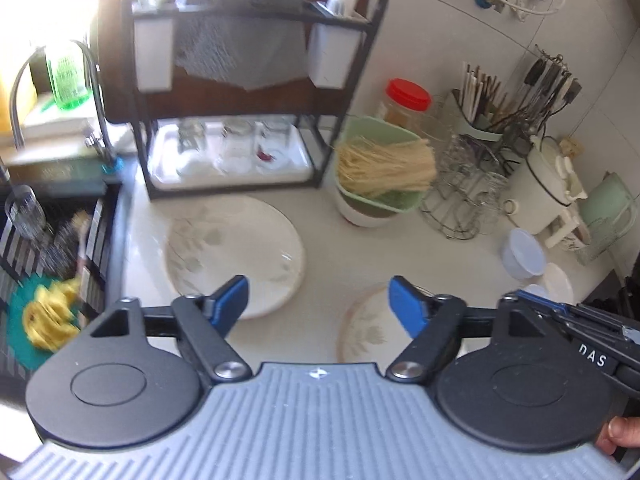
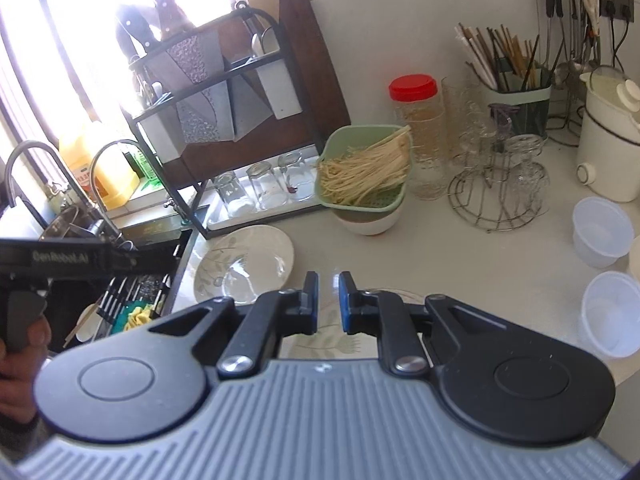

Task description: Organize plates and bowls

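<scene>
Right gripper (image 2: 329,304) largely hiding small plate (image 2: 320,340) beneath.

White letters "DAS" show on the black body of the right gripper (image 1: 592,344), seen from the left wrist camera at the right edge. From the right wrist view, "GenRobot.AI" reads faintly along the black bar of the left gripper (image 2: 64,258), a little blurred. The yellow jug (image 2: 100,172) by the tap carries a red label, but its print is too small to make out. The green bottle (image 1: 66,76) has markings too, unreadable in the glare.
</scene>
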`<state>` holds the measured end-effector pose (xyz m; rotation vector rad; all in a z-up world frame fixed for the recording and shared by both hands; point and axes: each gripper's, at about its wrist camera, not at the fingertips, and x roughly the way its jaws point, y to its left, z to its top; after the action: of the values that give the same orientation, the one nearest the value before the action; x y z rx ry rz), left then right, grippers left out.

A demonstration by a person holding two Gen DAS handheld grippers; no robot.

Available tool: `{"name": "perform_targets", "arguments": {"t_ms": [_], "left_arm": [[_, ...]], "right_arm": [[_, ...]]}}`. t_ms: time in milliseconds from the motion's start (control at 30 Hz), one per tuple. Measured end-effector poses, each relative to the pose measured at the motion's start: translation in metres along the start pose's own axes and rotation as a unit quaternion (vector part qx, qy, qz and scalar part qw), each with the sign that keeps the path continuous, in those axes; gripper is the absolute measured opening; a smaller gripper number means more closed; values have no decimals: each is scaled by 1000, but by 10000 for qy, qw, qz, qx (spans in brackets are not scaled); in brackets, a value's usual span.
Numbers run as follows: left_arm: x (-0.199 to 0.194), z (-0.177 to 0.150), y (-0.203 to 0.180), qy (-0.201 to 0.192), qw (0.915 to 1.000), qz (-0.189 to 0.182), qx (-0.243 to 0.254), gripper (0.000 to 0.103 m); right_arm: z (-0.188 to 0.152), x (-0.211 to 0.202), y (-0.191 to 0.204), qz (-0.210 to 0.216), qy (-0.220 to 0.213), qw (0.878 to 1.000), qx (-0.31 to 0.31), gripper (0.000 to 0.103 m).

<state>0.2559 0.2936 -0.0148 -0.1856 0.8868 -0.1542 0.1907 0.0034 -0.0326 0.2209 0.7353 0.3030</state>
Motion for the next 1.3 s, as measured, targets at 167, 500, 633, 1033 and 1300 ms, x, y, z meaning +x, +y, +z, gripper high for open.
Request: {"name": "perform_targets", "arguments": {"t_ms": [167, 500, 633, 1033, 1300], "left_arm": [[-14, 36, 19, -5, 9990, 324, 317, 98], [-74, 116, 24, 573, 9970, 474, -225, 101], [-98, 133, 15, 851, 9944, 337, -529, 102], [-102, 131, 1, 1369, 9835, 728, -930, 102], [-108, 142, 5, 1182, 9858, 781, -904, 102]], "right_arm": [[8, 13, 7, -14, 176, 9995, 273, 15], [28, 50, -4, 383, 797, 9954, -361, 14], [34, 61, -14, 503, 1018, 9921, -526, 14], [39, 88, -20, 822, 1383, 9841, -751, 14], [29, 100, -12, 886, 1568, 9806, -776, 14]]}}
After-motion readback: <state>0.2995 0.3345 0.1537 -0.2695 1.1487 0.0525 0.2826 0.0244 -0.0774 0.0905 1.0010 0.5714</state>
